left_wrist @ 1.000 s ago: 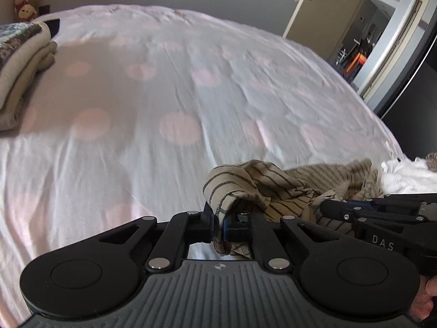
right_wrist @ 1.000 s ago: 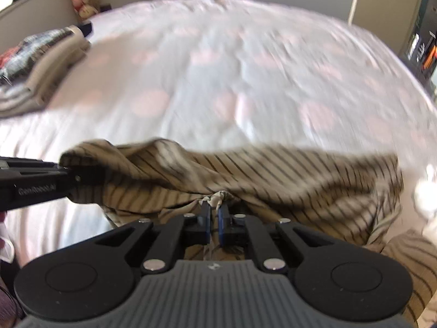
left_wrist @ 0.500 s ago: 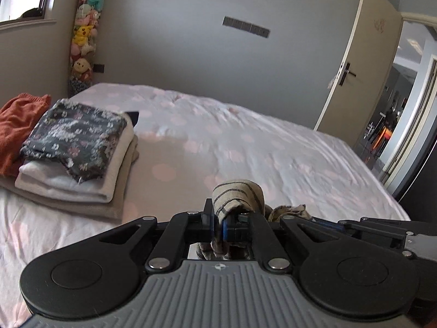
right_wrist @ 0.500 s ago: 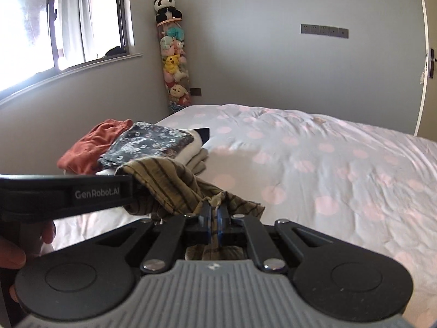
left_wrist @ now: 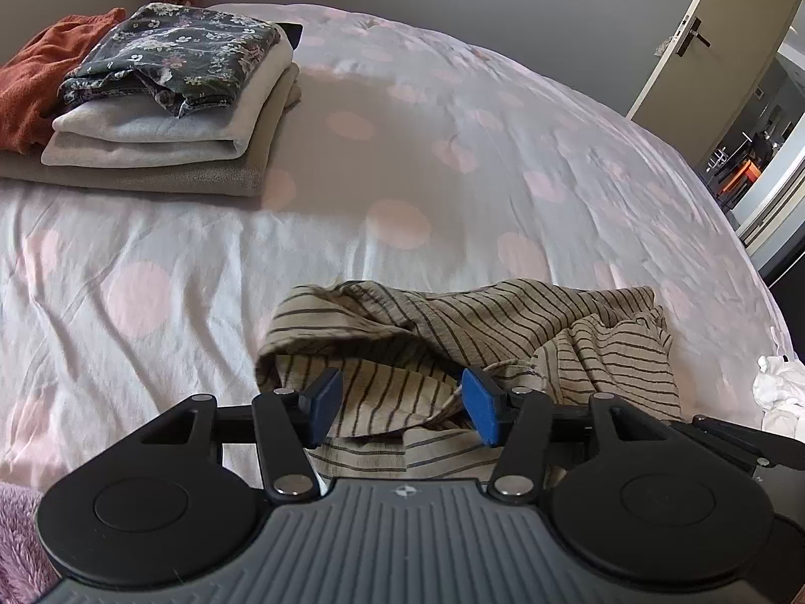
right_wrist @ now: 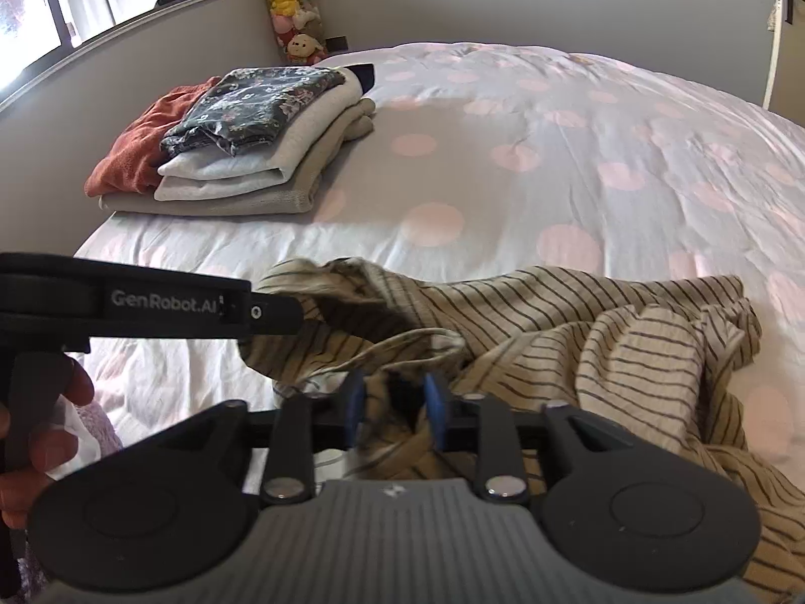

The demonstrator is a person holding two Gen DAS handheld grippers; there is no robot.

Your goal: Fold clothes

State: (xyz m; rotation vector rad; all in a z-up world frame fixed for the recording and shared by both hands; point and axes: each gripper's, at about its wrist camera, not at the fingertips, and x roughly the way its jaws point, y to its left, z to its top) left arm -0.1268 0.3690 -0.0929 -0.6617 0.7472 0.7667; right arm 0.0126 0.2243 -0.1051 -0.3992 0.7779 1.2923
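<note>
1. The striped garment [left_wrist: 503,332], beige with thin dark stripes, lies crumpled on the bed [left_wrist: 453,161] at its near edge, spreading toward the near right corner.
2. The left gripper [left_wrist: 402,405] hovers low over the garment's left part; its jaws stand wide apart, with the blue pads [left_wrist: 480,405] on either side of a fold and nothing pinched between them.
3. In the right wrist view the left gripper [right_wrist: 282,309] reaches in from the left, its tip at the bunched left end of the striped garment [right_wrist: 578,322], and a hand [right_wrist: 45,433] holds its handle.
4. The right gripper [right_wrist: 395,410] sits at the garment's near edge; its jaws are partly parted, and a twist of the cloth passes between the blue pads [right_wrist: 433,410]. Whether they squeeze it I cannot tell.
5. A stack of folded clothes [left_wrist: 166,100] rests near the far left corner of the bed: a dark floral piece [left_wrist: 176,55] on top, pale folded pieces beneath, a grey-beige one at the bottom.
6. An orange-red garment [left_wrist: 35,75] lies just beside the stack, on its left and touching it.
7. A white crumpled cloth [left_wrist: 780,387] sits at the bed's right edge, near the striped garment.
8. Plush toys [right_wrist: 292,5] hang in the wall corner beyond the bed.
</note>
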